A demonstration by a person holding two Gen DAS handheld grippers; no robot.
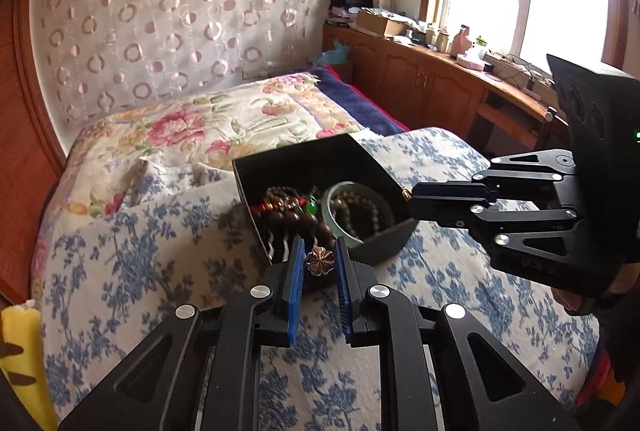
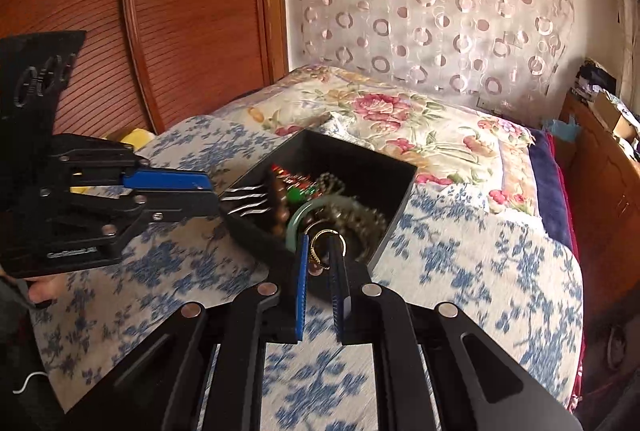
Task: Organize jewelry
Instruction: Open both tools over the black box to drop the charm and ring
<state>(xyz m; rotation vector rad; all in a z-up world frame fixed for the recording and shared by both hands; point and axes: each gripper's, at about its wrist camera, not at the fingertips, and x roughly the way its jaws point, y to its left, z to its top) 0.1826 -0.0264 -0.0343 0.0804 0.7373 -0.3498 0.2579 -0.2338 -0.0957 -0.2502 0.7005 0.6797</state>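
A black open box [image 1: 304, 155] sits on the bed and holds bead bracelets [image 1: 296, 217], a pale green bangle [image 1: 336, 227] and a beaded necklace. My left gripper [image 1: 319, 259] is shut on a hair comb with a metal flower [image 1: 319, 261] and wavy silver prongs [image 1: 280, 249], at the box's near edge. In the right wrist view the prongs [image 2: 246, 201] reach over the box wall [image 2: 256, 231]. My right gripper [image 2: 322, 251] is shut on a gold ring [image 2: 326, 237] above the bangle [image 2: 298, 219] at the box's near corner. It also shows in the left wrist view [image 1: 416, 203].
The bed carries a blue floral sheet [image 1: 160, 271] and a pink floral quilt [image 1: 208, 123]. A yellow plush toy [image 1: 20, 351] lies at the left edge. A wooden headboard [image 2: 180, 11] stands behind, and a cluttered wooden cabinet [image 1: 432, 71] runs under the window.
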